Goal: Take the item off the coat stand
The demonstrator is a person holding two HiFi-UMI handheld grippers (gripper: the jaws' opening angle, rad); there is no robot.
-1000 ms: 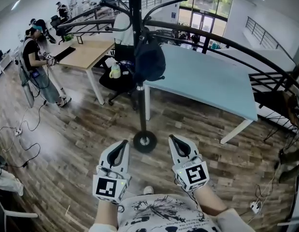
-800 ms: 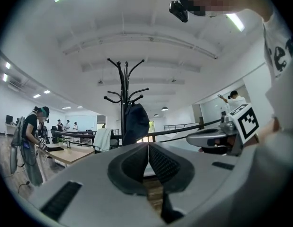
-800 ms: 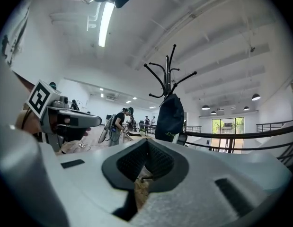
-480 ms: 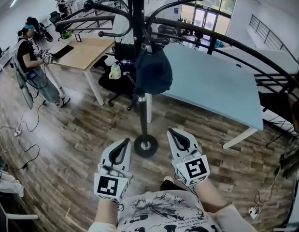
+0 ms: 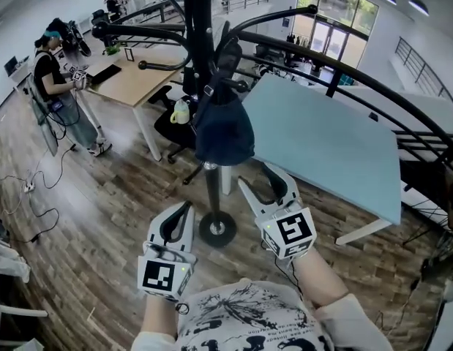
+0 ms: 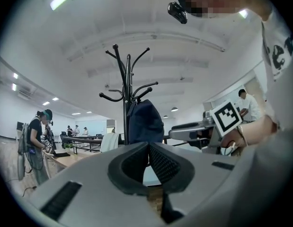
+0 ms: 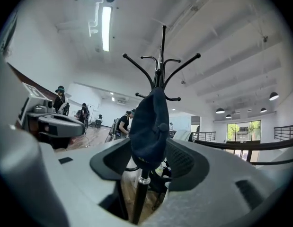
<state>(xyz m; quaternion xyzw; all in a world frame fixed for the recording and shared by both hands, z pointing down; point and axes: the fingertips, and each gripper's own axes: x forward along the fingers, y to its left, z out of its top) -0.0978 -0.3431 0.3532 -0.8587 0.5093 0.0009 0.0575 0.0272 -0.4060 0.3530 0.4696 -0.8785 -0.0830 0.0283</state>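
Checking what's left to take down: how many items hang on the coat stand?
1: a dark blue fabric item hangs on the coat stand, against its pole below the hooks. Anything behind the pole could be hidden.

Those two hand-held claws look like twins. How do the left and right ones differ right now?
The left gripper has its jaws together; the right gripper has its jaws apart and opening. The left gripper sits low, near the person's body; the right gripper reaches toward the dark bag hanging on the coat stand, which shows between its jaws, unpressed. Both are white and carry a marker cube.
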